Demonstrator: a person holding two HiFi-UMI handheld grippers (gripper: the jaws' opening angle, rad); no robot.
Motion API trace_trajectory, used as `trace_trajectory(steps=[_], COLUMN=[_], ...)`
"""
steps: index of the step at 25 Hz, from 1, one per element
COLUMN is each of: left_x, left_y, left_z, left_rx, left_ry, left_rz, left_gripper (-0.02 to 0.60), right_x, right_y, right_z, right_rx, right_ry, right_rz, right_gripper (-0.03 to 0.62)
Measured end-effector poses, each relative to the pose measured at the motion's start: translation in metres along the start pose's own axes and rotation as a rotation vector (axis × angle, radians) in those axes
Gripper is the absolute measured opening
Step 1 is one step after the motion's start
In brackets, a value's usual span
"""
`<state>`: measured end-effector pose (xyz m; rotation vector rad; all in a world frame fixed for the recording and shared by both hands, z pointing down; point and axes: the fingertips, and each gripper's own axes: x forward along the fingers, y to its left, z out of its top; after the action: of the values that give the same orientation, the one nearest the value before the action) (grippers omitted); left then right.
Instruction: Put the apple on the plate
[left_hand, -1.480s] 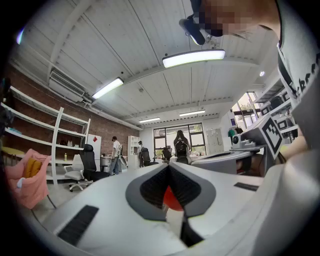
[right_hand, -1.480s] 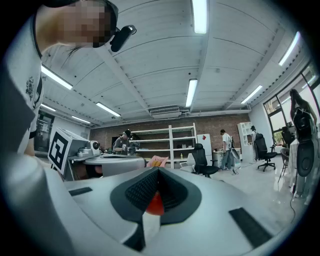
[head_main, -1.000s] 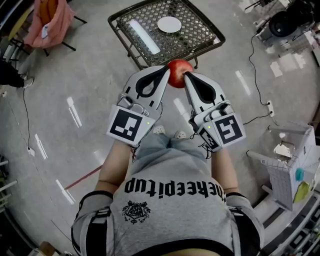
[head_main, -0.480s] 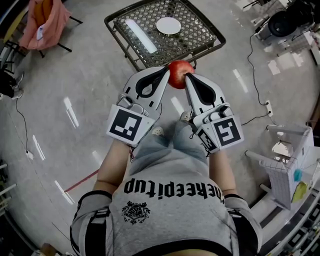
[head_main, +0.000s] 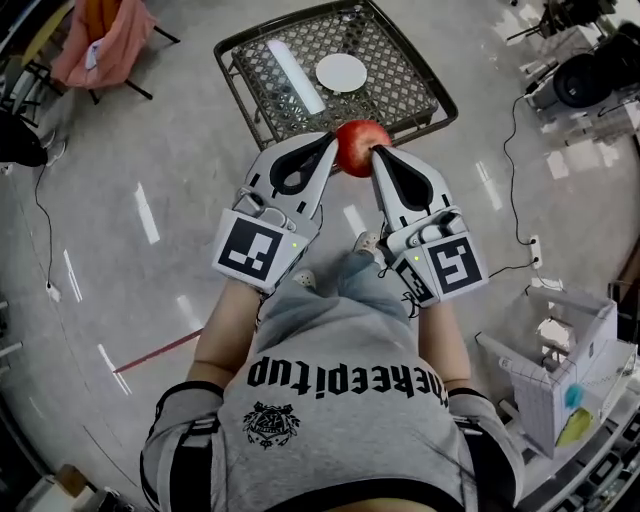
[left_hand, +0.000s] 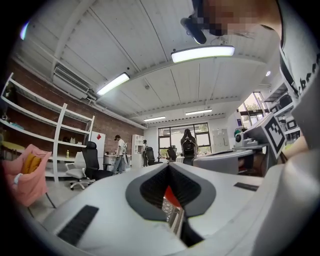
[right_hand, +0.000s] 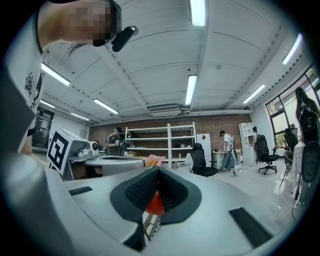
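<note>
A red apple (head_main: 361, 147) is pinched in mid-air between the tips of my two grippers, above the floor and just short of the table. The left gripper (head_main: 325, 148) presses its left side and the right gripper (head_main: 377, 153) its right side; each has its own jaws closed together. A sliver of apple (left_hand: 170, 196) shows through the jaw opening in the left gripper view, and the apple (right_hand: 155, 204) shows likewise in the right gripper view. The white plate (head_main: 341, 72) lies on a metal mesh table (head_main: 410, 95) ahead, bare.
A long white strip (head_main: 295, 75) lies on the mesh beside the plate. A pink cloth on a chair (head_main: 100, 40) stands far left. Cables (head_main: 515, 130) cross the floor at right, and a white box (head_main: 560, 390) sits lower right. The person's shoes (head_main: 365, 243) are below the grippers.
The table and plate have drifted slightly down and right in the head view as the person steps forward. Both grippers keep the same pinch on the apple.
</note>
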<state>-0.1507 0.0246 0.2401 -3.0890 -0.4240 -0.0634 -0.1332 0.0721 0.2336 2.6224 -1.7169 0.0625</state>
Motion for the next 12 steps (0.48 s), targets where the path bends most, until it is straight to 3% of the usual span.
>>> trace_trajectory(steps=[6, 12], left_x=[0.038, 0.072], left_y=[0.009, 0.012], left_z=[0.009, 0.006], left_rx=[0.01, -0.011], left_ry=[-0.021, 0.012], left_rz=[0.056, 0.117], left_gripper=[0.018, 0.018], right_x=[0.016, 0.025], right_y=[-0.04, -0.077], right_z=[0.006, 0.005], right_rx=[0.006, 0.025], right_ry=[0.006, 0.015], right_rz=[0.049, 0.11], right_gripper=[0.017, 0.017])
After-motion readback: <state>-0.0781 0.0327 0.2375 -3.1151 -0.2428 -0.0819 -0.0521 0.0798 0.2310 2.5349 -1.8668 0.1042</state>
